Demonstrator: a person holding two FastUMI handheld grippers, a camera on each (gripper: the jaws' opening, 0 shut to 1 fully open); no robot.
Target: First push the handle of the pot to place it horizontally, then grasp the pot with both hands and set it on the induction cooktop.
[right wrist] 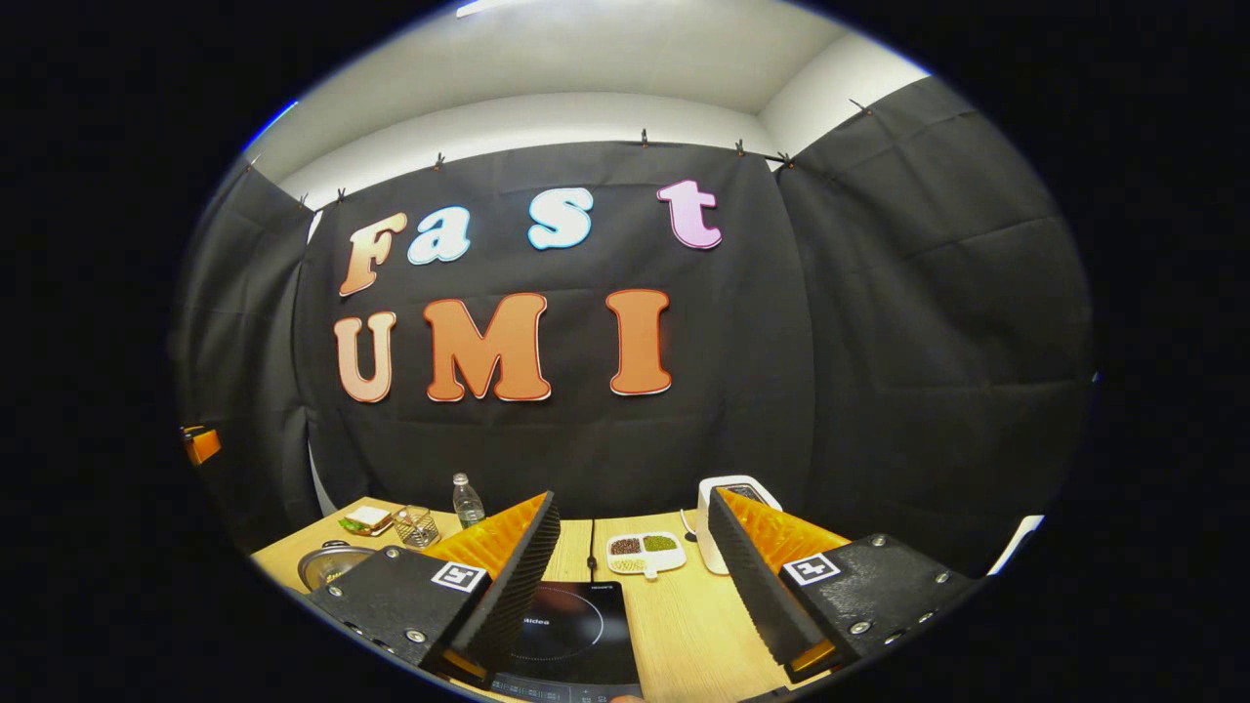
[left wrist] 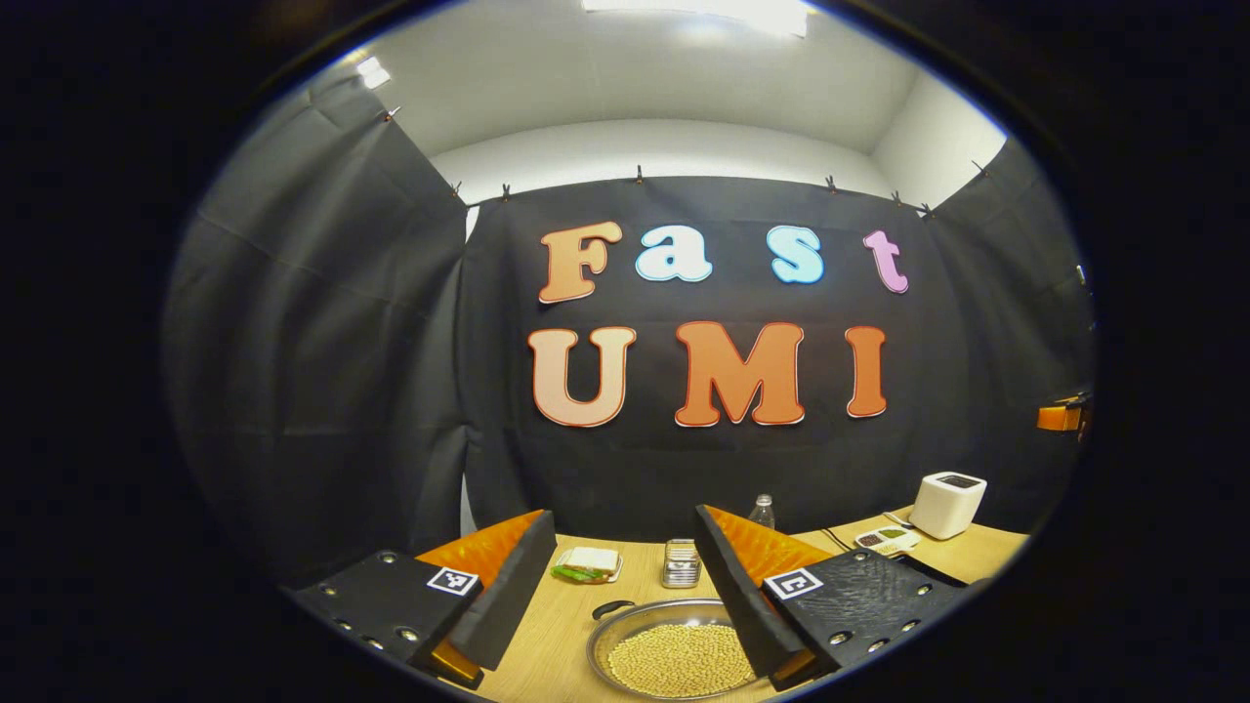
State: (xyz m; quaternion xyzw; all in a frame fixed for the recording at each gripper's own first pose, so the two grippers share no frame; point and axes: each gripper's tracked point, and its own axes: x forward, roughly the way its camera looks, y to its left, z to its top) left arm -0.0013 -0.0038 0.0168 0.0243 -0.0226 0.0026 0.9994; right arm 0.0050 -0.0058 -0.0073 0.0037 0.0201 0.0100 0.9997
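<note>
In the left gripper view a shallow steel pot [left wrist: 674, 652] full of pale yellow beans sits on the wooden table, its black handle [left wrist: 612, 608] pointing to the far left. My left gripper [left wrist: 625, 586] hangs open above and in front of it, nothing between its fingers. In the right gripper view the black induction cooktop [right wrist: 571, 630] lies flat on the table just below my right gripper [right wrist: 635, 566], which is also open and empty. The pot's rim [right wrist: 332, 561] shows at the far left of that view.
A sandwich [left wrist: 589, 563], a small metal rack [left wrist: 681, 563] and a water bottle [left wrist: 762, 511] stand behind the pot. A white appliance [left wrist: 947, 503] and a divided dish of beans [right wrist: 645, 552] sit to the right, behind the cooktop.
</note>
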